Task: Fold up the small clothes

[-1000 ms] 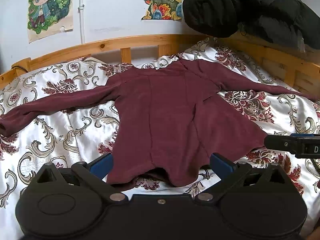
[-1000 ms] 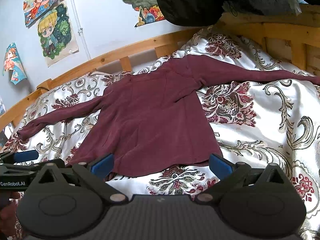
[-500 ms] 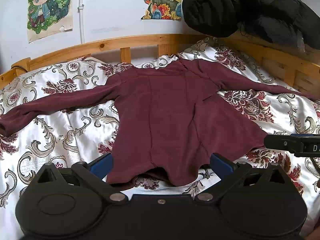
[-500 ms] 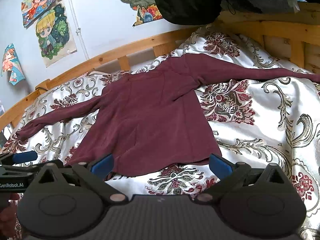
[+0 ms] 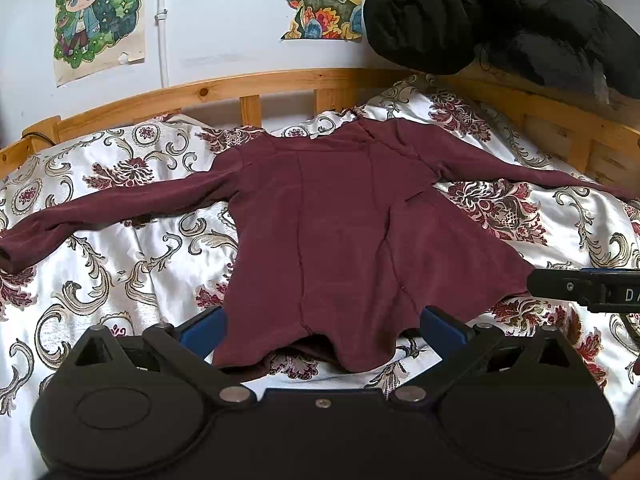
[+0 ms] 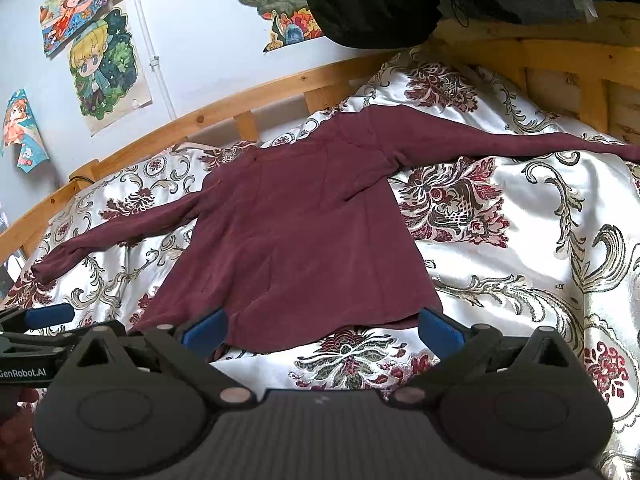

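Patterned satin bedding [image 5: 132,248] covers a wooden-railed bed [image 5: 248,84] against a pale wall hung with cartoon posters [image 5: 98,20], and the maroon long-sleeved top [image 5: 340,224] is the landmark everything else sits around. It lies flat with its collar toward the rail and both sleeves stretched straight out to either side, a layout that suits folding because each sleeve can be brought in over the body without untangling. A black padded jacket [image 5: 492,20] is heaped on the rail beyond the top's right shoulder, out of the working area. The left gripper [image 5: 322,330] waits at the near hem of the top, its blue fingers spread wide on either side of the hem's middle and pinching nothing. The right gripper [image 6: 322,326] hangs at the hem's right corner, likewise spread and empty; whether its right finger [image 6: 440,330] touches the cloth corner is hard to judge through the lens. The hem is slightly rumpled and lifted near its centre, so I judge both tools are lined up to take hold of the bottom edge or move out to the sleeves, with no fold started yet.
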`<state>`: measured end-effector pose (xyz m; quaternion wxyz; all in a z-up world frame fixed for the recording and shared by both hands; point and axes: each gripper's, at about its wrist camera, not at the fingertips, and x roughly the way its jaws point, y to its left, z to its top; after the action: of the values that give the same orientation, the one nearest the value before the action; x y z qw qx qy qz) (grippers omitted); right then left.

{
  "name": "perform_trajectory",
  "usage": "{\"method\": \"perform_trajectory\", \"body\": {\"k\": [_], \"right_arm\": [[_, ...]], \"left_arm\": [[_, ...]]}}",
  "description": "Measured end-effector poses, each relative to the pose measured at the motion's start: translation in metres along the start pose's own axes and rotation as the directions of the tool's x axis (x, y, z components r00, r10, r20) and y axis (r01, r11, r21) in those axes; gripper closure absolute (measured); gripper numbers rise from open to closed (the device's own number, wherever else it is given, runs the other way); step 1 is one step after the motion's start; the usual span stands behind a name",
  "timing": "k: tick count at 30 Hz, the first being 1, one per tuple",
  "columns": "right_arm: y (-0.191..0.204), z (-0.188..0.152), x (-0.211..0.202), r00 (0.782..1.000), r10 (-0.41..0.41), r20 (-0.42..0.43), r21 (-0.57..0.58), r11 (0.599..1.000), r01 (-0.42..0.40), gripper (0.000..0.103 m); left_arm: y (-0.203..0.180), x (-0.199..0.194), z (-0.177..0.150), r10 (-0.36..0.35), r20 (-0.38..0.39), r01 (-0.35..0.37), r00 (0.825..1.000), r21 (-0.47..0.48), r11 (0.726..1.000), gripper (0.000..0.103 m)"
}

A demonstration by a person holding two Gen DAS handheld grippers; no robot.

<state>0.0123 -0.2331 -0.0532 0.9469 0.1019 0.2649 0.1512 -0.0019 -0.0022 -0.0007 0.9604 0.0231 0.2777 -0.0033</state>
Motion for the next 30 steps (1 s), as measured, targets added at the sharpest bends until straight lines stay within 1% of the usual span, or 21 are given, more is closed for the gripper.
{"method": "perform_trajectory", "body": {"k": [11, 19, 22, 27, 30], "right_arm": [[0.0, 0.0, -0.001, 1.0, -0.002, -0.002, 0.006, 1.0, 0.002, 0.0], [0.001, 0.001, -0.001, 1.0, -0.011, -0.012, 0.008, 1.0, 0.011, 0.0], [0.002, 0.002, 0.001, 0.999, -0.045, -0.031, -0.001, 0.999, 0.045, 0.0], [0.002, 0.009, 0.006, 0.985, -0.157, -0.074, -0.021, 0.988, 0.156, 0.0], [-0.009, 0.015, 0.007, 0.98, -0.172, -0.097, -0.001, 0.985, 0.173, 0.0]], "left_arm": [[-0.002, -0.001, -0.002, 0.0, -0.006, 0.0, 1.0, 0.0, 1.0, 0.001], [-0.002, 0.001, 0.001, 0.013, -0.012, -0.013, 1.0, 0.014, 1.0, 0.001], [-0.003, 0.004, 0.003, 0.03, -0.022, -0.029, 0.999, 0.026, 0.999, 0.001], [-0.002, 0.015, 0.02, 0.059, -0.069, -0.055, 0.996, 0.058, 0.997, 0.001], [0.001, 0.026, 0.04, 0.069, -0.112, -0.062, 0.991, 0.063, 0.996, 0.001]]}}
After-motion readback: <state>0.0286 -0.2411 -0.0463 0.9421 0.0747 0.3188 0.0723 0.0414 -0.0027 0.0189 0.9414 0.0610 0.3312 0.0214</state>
